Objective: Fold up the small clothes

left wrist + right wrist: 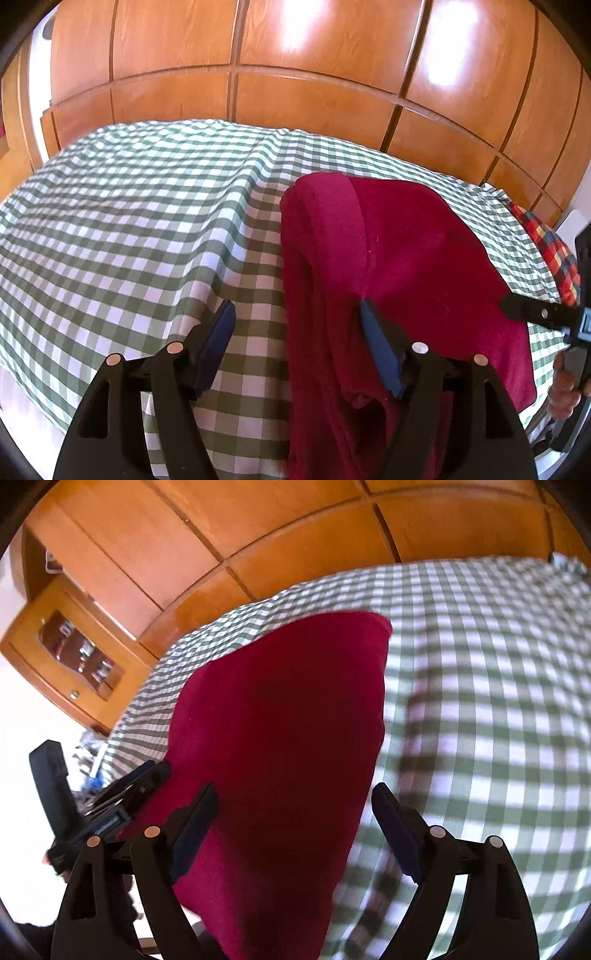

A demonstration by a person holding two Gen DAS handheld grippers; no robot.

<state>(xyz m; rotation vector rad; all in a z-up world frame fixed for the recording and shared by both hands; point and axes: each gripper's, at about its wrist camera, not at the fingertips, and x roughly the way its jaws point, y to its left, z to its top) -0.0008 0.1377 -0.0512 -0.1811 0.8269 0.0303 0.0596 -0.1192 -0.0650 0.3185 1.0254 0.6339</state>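
A wall of warm orange-brown wooden panels (321, 85) runs across the far side of the room, split by dark grooves into tall upper panels and shorter lower ones. Bright patches of daylight gleam on the glossy wood. In front of it lies a bed under a green-and-white checked cover (140, 206), rumpled into soft ridges. At its far right edge, a red, yellow and blue plaid cloth (550, 247) shows. In the right wrist view, to the left of the panels, stands a wooden cabinet with a glass-fronted door (74, 653), small items dimly visible behind the glass. The area beside it is washed out white.
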